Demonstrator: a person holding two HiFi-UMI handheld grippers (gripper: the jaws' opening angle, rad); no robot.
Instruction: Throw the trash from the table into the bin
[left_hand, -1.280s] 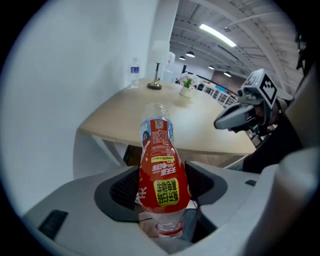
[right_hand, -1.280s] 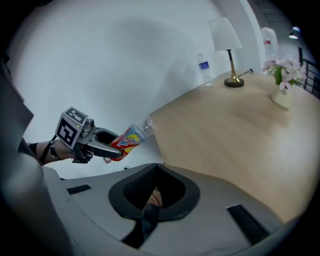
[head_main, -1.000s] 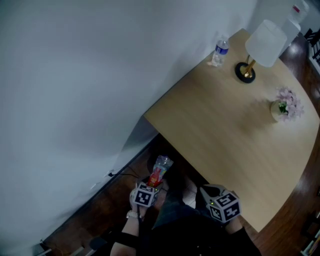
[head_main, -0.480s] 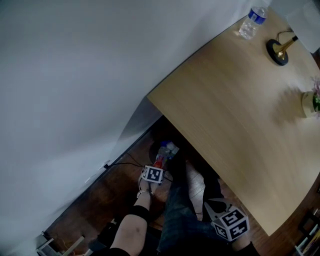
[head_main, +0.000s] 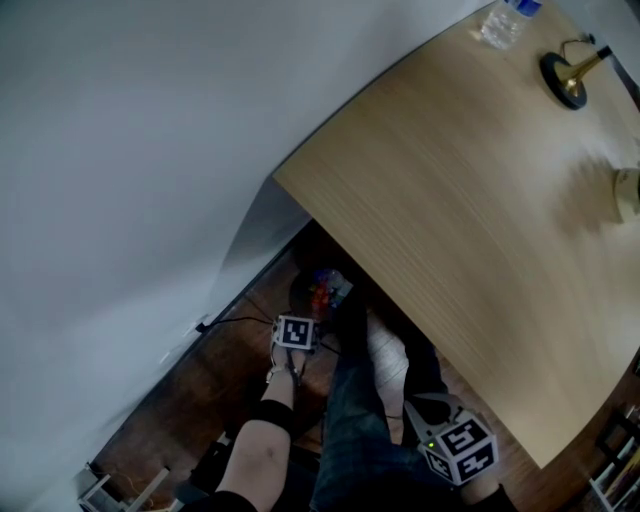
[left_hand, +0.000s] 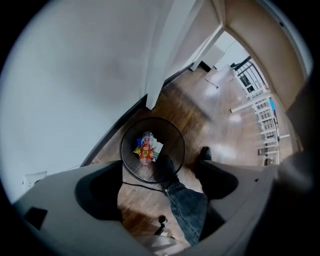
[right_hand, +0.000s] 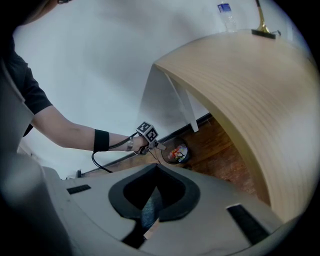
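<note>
A black mesh bin (head_main: 299, 297) stands on the wood floor under the table's edge (head_main: 330, 235). In it a clear bottle with a red label (left_hand: 145, 151) lies among coloured wrappers. My left gripper (head_main: 307, 314) hangs just above the bin, pointing down at it. Its jaws have just been opening and stand open, with nothing between them. The left gripper view looks past its open jaws (left_hand: 157, 182) into the bin (left_hand: 174, 136). My right gripper (head_main: 424, 407) hangs lower right beside the person's legs; its own view shows it (right_hand: 152, 200) shut on nothing.
A water bottle (head_main: 497, 24), a lamp base (head_main: 569, 77) and a small vase (head_main: 628, 195) stand on the wooden table's far part. A black cable (head_main: 238, 320) runs along the white wall. The person's jeans leg (head_main: 352, 420) and shoe (left_hand: 165, 170) are next to the bin.
My left gripper came down to the bin carrying the red-labelled bottle and let it go; the bottle now lies in the bin. My right gripper sank a little.
</note>
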